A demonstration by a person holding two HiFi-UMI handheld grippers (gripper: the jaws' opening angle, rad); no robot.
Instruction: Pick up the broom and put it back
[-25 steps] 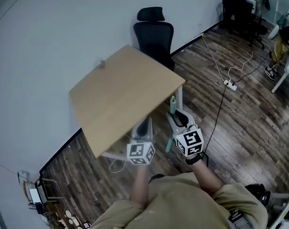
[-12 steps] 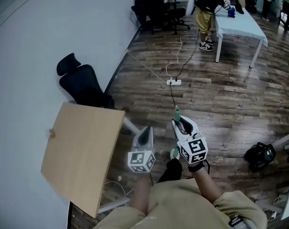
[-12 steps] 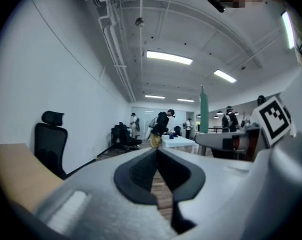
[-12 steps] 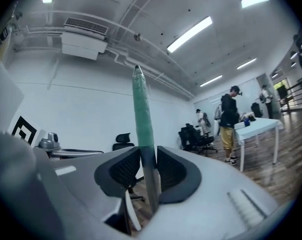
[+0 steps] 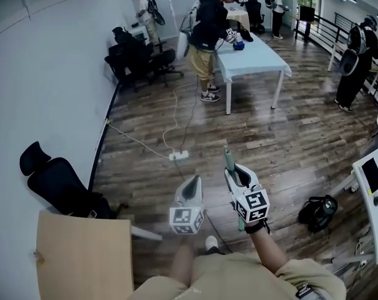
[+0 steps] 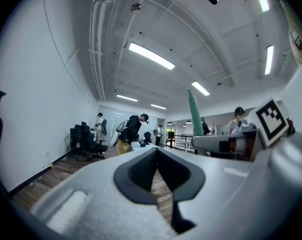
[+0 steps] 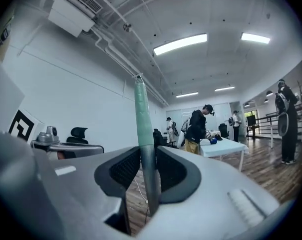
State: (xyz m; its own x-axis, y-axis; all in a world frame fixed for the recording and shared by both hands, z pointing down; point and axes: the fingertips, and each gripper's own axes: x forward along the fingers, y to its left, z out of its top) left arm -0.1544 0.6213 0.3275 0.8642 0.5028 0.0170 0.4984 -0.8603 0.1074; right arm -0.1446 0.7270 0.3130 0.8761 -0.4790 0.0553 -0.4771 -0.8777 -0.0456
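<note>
The broom (image 5: 228, 160) is in your right gripper (image 5: 233, 169). Its thin handle stands nearly upright between the jaws, which are drawn in narrow and pinch the bare shaft just below the green sleeve. The right gripper view shows the handle (image 7: 143, 134) sitting in the middle of the pads, so the hold looks centred. The brush end is out of sight below your hand.

Your left gripper (image 5: 192, 184) floats just beside the broom on its left. Its jaws are brought together with nothing between them, and it plays no part in the carry.

Taking the white table (image 5: 258, 60) as your mark, you stand well short of it on the wooden floor. A power strip (image 5: 179, 156) and its cable (image 5: 174, 119) lie between you and the table's near left leg. A person (image 5: 207, 24) bends over the table's left edge. A black bag (image 5: 318, 212) lies on the floor nearer to you, off to the table's right.

This looks like the carrying leg of the job: the broom is lifted but not yet put back, and no stand or corner for it shows.

To do it well, carry the handle upright and squeeze firmly, since a thin shaft can swivel in the pads. Lift the unseen brush end over the cable, and give the person at the table room. If the broom starts to swing, steady the shaft with the left gripper.
</note>
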